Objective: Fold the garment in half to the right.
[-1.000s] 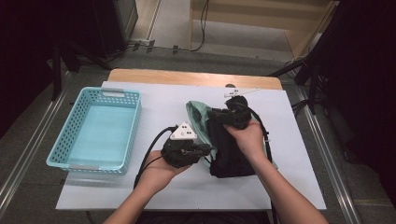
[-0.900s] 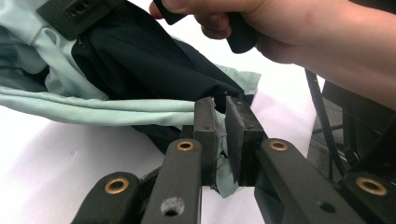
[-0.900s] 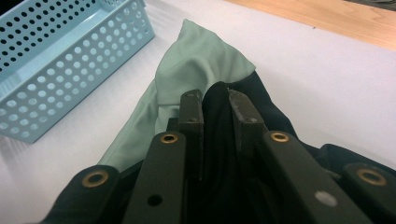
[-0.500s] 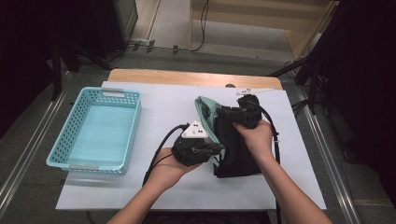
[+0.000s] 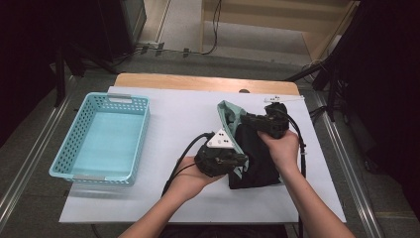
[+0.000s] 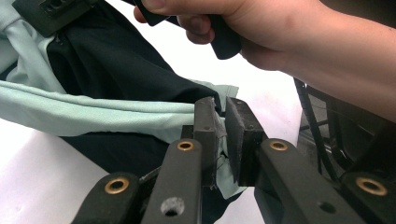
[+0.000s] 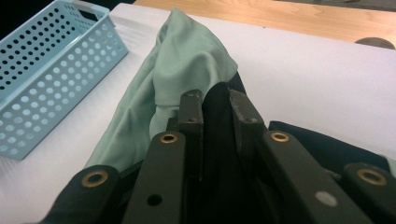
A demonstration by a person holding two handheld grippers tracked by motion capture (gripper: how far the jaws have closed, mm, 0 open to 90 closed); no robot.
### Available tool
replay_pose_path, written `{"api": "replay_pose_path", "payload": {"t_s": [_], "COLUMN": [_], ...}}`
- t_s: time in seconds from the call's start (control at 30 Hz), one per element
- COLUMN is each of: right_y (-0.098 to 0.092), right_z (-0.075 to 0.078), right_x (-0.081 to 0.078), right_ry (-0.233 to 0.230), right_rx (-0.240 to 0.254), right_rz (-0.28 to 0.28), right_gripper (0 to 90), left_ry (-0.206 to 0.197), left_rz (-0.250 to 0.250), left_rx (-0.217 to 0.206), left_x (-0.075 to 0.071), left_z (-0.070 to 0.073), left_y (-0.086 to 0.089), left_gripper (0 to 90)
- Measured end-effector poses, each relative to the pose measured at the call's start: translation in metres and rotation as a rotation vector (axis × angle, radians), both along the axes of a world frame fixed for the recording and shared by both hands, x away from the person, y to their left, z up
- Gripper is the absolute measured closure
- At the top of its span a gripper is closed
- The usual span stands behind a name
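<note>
Between both sets of jaws sits one garment, black cloth with a mint green lining or trim, lying on the right part of the white table. Seen from the left gripper view, the left gripper has its jaws pressed nearly together on a thin green edge of the cloth, which pokes out above and below the pads. Seen from the right gripper view, the right gripper pinches a thicker fold of black cloth that rises up between its jaws, with green fabric draped just beyond and to the left of them. From the high view, the left gripper holds the near left edge and the right gripper the far edge. This looks like the middle of a fold or a lift, both grips set. A light blue basket stands well apart to the left. The next move probably calls for moving both hands together, keeping the cloth taut so neither pinch slips.
</note>
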State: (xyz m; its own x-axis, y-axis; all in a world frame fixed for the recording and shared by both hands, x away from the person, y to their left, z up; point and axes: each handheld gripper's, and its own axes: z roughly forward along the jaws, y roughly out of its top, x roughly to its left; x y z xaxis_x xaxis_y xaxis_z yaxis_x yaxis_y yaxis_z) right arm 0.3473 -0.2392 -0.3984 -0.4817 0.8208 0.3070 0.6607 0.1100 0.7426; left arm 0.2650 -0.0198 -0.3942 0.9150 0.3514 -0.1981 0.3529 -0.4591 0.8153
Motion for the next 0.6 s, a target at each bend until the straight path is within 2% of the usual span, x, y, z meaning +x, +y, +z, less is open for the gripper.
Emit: {"api": "replay_pose_path", "payload": {"t_s": [0.6], "right_y": [-0.029], "right_z": [-0.013], "right_x": [-0.005], "right_ry": [0.020], "right_rx": [0.036], "right_rz": [-0.063], "right_gripper": [75.6], "left_ry": [-0.002], "left_rz": [-0.055], "left_rx": [0.017], "left_x": [-0.003], "left_z": [-0.008], "left_y": [-0.024], "left_gripper": [84.0]}}
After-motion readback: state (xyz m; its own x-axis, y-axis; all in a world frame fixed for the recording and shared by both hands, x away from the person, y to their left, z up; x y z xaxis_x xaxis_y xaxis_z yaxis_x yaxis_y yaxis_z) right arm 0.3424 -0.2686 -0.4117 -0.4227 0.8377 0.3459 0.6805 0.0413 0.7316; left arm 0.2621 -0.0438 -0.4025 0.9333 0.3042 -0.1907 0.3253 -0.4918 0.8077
